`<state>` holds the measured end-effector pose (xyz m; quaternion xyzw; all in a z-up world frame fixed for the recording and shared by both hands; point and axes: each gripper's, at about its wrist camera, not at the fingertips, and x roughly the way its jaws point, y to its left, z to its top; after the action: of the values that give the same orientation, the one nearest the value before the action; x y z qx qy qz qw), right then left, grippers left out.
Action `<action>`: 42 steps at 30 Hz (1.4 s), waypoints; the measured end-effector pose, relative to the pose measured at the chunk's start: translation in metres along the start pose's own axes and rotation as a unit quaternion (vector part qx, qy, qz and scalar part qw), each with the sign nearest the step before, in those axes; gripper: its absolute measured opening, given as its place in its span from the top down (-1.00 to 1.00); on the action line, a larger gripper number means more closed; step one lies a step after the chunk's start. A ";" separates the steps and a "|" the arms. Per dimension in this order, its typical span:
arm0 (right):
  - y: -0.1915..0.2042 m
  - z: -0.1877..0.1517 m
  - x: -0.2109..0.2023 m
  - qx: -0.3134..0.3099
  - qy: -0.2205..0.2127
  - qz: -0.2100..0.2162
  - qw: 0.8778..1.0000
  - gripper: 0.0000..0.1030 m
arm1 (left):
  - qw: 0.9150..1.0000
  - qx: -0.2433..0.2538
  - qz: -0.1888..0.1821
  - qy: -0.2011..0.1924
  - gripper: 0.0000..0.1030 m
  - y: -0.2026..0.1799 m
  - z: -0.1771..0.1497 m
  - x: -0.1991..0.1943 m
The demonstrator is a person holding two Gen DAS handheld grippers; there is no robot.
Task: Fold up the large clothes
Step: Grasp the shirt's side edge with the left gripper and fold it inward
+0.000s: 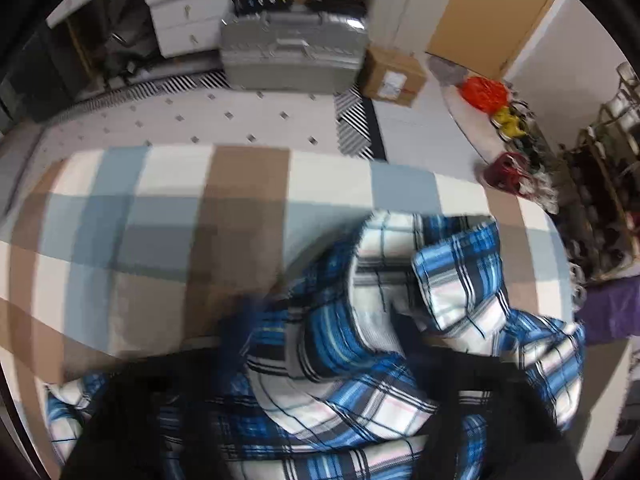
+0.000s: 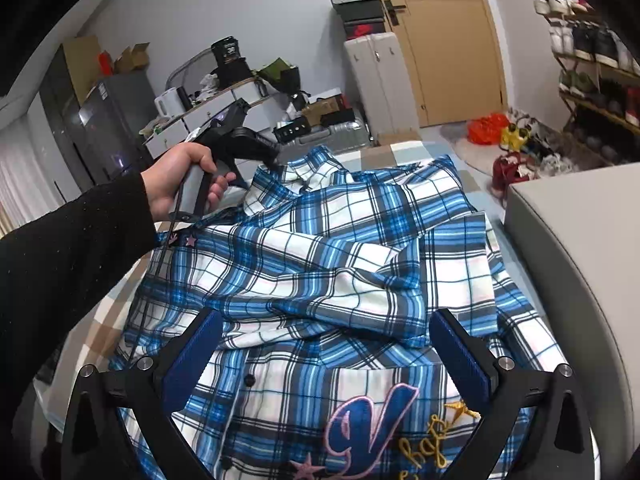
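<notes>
The blue-and-white plaid shirt lies crumpled on a bed covered by a checked sheet of brown, blue and white blocks. In the right wrist view, the right gripper hovers over the shirt's front, its 2 blue-padded fingers standing wide apart with nothing pinched; between and just below them lies the shirt's placket with dark buttons and an embroidered letter patch. Rumpled folds of the shirt pile up just ahead of the fingertips.

Beyond them and to the left, a hand in a black sleeve grips the handle of the left gripper, whose nose points down at the shirt's far edge near the collar.

The left wrist view is blurred: the left gripper's fingers show as dark shapes drawn close together, with bunched plaid cloth lying between and around them; whether the pads actually press the cloth cannot be told. Beyond the fingers the sheet stretches bare to the bed's edge.
</notes>
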<state>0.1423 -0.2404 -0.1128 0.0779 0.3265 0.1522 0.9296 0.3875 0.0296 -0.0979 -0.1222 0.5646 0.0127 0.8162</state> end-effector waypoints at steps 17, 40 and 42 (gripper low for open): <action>0.028 0.070 -0.017 -0.018 -0.020 0.035 0.999 -1.00 | 0.980 0.137 -0.107 -0.097 0.96 0.029 -0.085 -0.100; 0.007 0.179 0.245 -0.105 0.183 -0.152 0.966 0.41 | 0.976 0.142 -0.121 -0.110 0.96 0.035 -0.085 -0.069; 0.008 0.180 0.241 -0.083 0.180 -0.122 0.973 0.95 | 0.977 0.135 -0.121 -0.116 0.96 0.037 -0.083 -0.073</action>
<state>0.4318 -0.1604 -0.1118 -0.0681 0.4815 0.0760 0.8705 0.2784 0.0564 -0.0646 -0.0755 0.4439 -0.1485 0.8805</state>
